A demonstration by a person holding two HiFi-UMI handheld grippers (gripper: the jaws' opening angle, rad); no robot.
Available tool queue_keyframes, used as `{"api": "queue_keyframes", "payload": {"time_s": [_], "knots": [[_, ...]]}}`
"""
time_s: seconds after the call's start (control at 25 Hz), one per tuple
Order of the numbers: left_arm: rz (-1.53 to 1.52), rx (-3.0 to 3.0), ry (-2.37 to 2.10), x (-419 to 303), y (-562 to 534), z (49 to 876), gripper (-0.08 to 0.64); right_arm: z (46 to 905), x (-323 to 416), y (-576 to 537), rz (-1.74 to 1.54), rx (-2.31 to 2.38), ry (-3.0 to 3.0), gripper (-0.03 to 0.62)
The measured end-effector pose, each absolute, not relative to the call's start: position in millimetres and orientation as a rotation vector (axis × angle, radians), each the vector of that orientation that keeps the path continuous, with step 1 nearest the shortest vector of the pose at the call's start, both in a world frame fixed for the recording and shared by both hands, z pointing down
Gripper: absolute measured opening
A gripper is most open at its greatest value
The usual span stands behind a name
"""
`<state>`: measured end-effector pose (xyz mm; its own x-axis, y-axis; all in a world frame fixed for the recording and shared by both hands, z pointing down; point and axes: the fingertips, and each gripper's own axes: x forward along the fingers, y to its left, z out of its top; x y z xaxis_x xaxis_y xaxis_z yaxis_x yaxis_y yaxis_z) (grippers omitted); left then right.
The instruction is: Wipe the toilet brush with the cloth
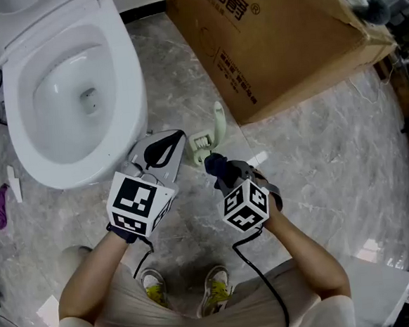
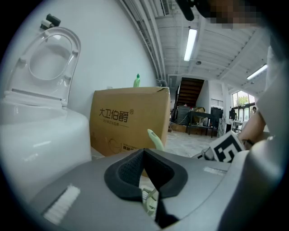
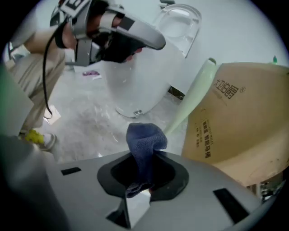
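Observation:
The pale green toilet brush (image 1: 217, 123) stands tilted on the floor between the toilet and the box, bristled head (image 2: 150, 199) down and handle (image 3: 192, 97) rising. My left gripper (image 1: 178, 139) looks shut on the brush near its head. In the left gripper view the head shows low between the dark pads and the handle tip (image 2: 156, 139) pokes up beyond them. My right gripper (image 1: 223, 170) is just right of the brush head, shut on a dark blue cloth (image 3: 143, 144). The cloth (image 1: 217, 165) bulges out past the jaws close to the handle's lower end and hides it.
A white toilet (image 1: 71, 85) with its lid up stands at the left. A large cardboard box (image 1: 279, 40) lies close behind the brush. A purple scrap (image 1: 0, 205) and white paper bits (image 1: 48, 312) are on the marble floor. The person's shoes (image 1: 154, 286) are below the grippers.

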<state>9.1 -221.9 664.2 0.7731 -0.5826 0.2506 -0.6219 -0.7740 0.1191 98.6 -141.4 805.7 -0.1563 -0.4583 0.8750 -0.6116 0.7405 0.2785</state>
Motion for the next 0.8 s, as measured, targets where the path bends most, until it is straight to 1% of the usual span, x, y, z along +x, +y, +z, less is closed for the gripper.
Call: {"api": "queue_keyframes", "payload": {"time_s": [0.08,0.2,0.32,0.44,0.6,0.8], "knots": [[0.313,2.803,-0.965,6.6,-223.6,659.9,0.000,783.9,84.5,-137.5,0.252,0.829,-1.926,0.067],[0.304,2.804,-0.971,4.6,-228.0,656.5,0.000,728.7,66.7,-150.7,0.348,0.919,-2.196,0.067],[0.305,2.808,-0.956,6.7,-225.7,657.8,0.000,669.7,72.5,-175.9,0.346,1.101,-2.384,0.066],[0.336,2.815,-0.922,9.9,-219.1,666.3,0.000,633.3,84.1,-194.4,0.306,1.252,-2.465,0.066],[0.378,2.826,-0.892,12.9,-212.3,677.7,0.000,646.8,95.5,-210.5,0.360,1.324,-2.442,0.066],[0.399,2.820,-0.867,19.4,-210.4,689.4,0.000,692.4,108.5,-214.9,0.584,1.339,-2.387,0.066]]}}
